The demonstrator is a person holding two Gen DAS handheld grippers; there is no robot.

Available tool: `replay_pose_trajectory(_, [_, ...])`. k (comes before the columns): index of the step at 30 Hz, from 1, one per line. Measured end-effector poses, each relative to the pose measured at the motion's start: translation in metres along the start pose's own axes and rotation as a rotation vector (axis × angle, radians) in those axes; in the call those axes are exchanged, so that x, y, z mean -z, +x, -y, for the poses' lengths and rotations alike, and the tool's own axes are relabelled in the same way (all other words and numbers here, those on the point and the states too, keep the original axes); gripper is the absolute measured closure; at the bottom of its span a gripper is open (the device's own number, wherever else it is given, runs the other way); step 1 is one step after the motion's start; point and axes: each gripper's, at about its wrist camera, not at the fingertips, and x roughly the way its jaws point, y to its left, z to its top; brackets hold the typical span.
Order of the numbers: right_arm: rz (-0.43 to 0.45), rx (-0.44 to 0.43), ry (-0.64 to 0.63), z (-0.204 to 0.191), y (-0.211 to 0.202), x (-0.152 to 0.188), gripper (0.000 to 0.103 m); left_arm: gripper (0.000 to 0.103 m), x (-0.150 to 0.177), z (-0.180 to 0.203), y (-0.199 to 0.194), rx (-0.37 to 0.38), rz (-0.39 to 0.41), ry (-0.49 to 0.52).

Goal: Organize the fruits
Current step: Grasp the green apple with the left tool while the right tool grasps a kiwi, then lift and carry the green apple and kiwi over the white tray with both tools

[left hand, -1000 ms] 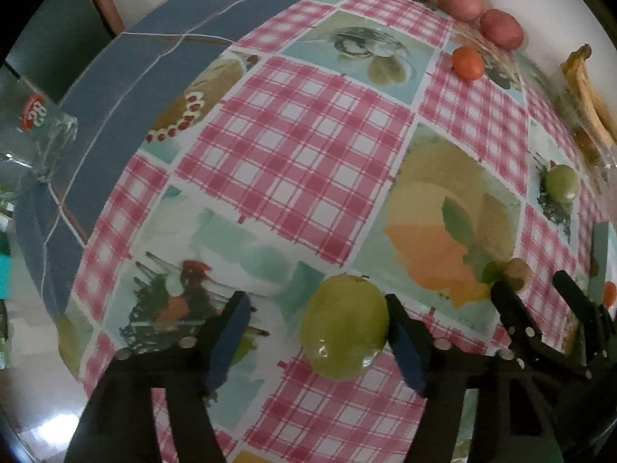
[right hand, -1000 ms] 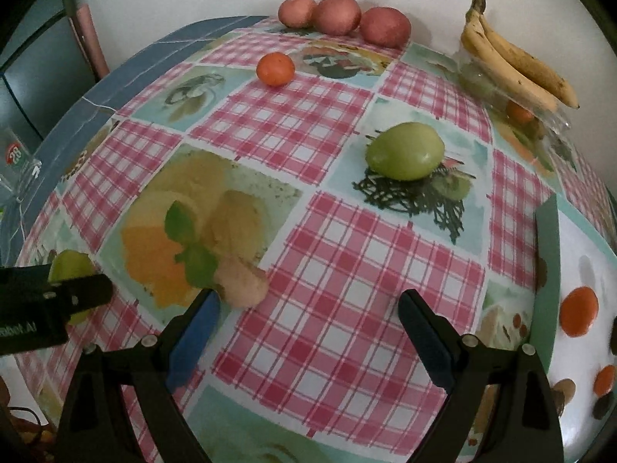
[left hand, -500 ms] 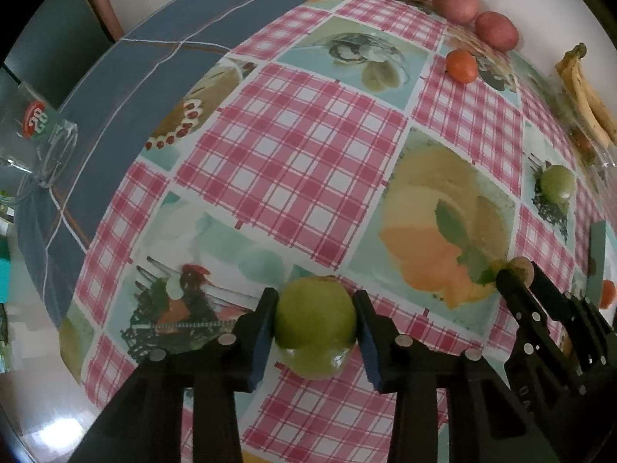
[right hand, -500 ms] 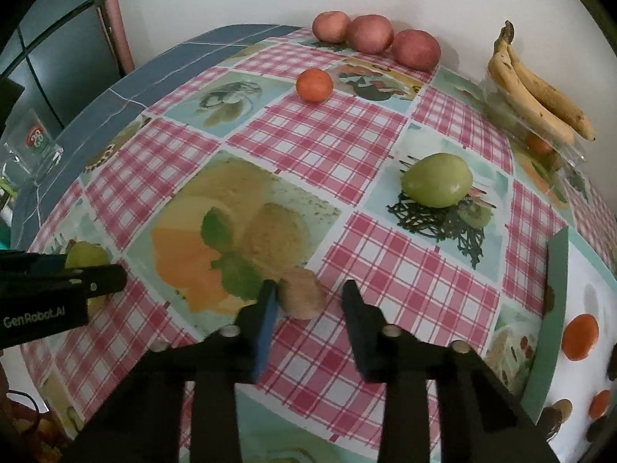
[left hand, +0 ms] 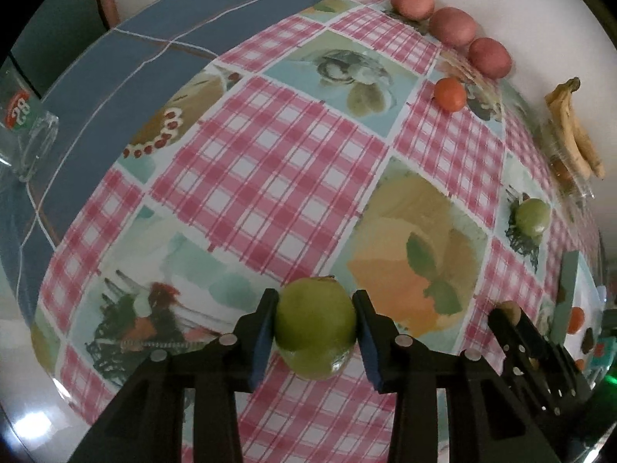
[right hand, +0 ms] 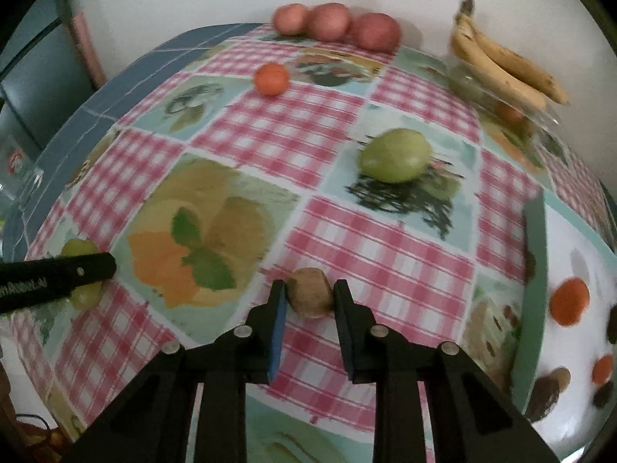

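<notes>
Gripping the green apple between both pads, the left gripper was closed, while the right gripper seemingly pinched the kiwi.

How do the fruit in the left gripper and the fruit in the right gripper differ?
The green fruit in the left gripper is smooth, shiny and round; the brown fruit in the right gripper is dull, fuzzy-looking and oval. The green fruit is clearly larger, so the left jaws stand wider apart than the right. Both fruits sit between the fingers, low over the tablecloth.
</notes>
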Motion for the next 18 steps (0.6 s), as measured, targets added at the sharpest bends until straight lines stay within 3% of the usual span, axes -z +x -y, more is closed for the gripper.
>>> replay_pose_trajectory(8, [0.055,-0.002,0.147,0.04,-0.023,0.001,0.078,0.062,-0.011,0.021,-0.023,0.035,0.081,0.058])
replay_pose_trajectory(12, [0.076,0.091,0.194,0.056,-0.046,-0.004,0.078,0.062,-0.015,0.025,-0.033,0.05,0.112,0.074])
replay_pose_trajectory(18, [0.1,0.121,0.357,0.097,-0.075,-0.001,0.078,0.062,-0.005,0.033,-0.035,0.07,0.142,0.118])
